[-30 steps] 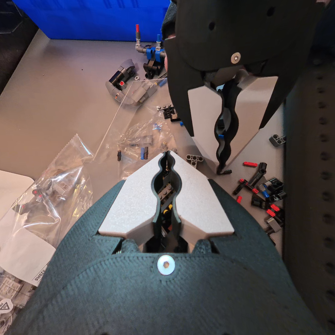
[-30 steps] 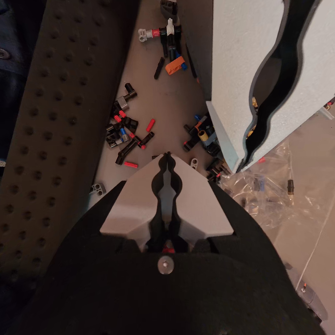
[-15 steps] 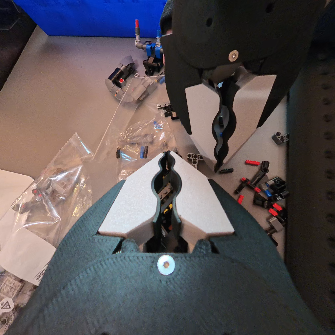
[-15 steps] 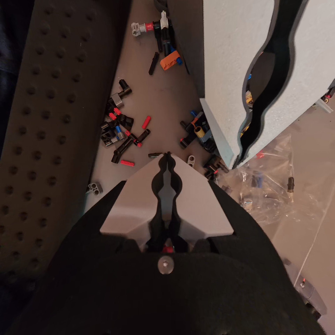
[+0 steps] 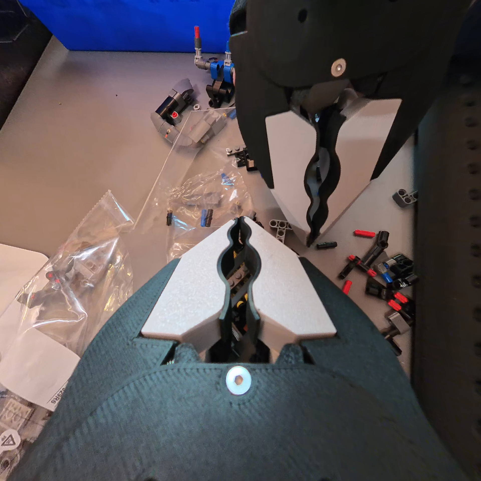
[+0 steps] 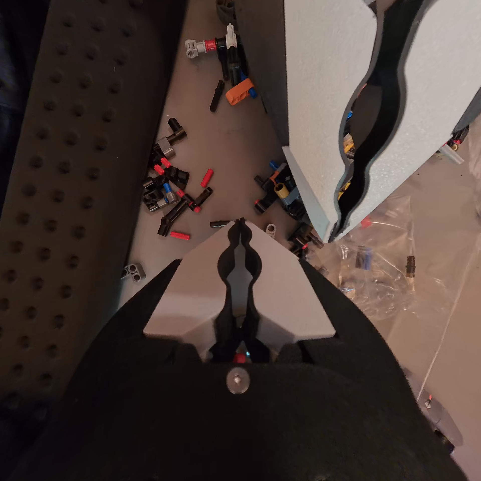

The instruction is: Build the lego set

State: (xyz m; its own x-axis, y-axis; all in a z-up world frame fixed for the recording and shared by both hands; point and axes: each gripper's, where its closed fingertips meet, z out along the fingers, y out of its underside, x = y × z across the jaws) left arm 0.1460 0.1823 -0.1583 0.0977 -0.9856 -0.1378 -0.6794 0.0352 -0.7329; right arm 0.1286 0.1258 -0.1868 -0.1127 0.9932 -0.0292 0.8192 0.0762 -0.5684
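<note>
My left gripper (image 5: 239,221) is at the bottom of the left wrist view, shut on a black, grey and yellow lego assembly (image 5: 238,279) that shows through the gap between its jaws. The same assembly (image 6: 277,191) sticks out beside the left gripper (image 6: 331,238) in the right wrist view. My right gripper (image 6: 240,221) is shut with nothing at its tips. It points down at the table (image 5: 78,145), and its tip (image 5: 311,240) is just beside a small black pin (image 5: 326,244), which also shows in the right wrist view (image 6: 220,223).
Loose black, red and blue pieces (image 5: 382,276) lie to the right by a dark studded mat (image 5: 447,260). Clear bags of parts (image 5: 75,281) and a grey T-shaped beam (image 5: 279,227) lie nearby. Built sub-assemblies (image 5: 179,114) and a blue bin (image 5: 130,23) stand at the back. Some 6 cm of space lies between my two pairs of fingers.
The right gripper's tip has shifted slightly off the black pin, which stays on the table. The left gripper has held its place and its grip.
</note>
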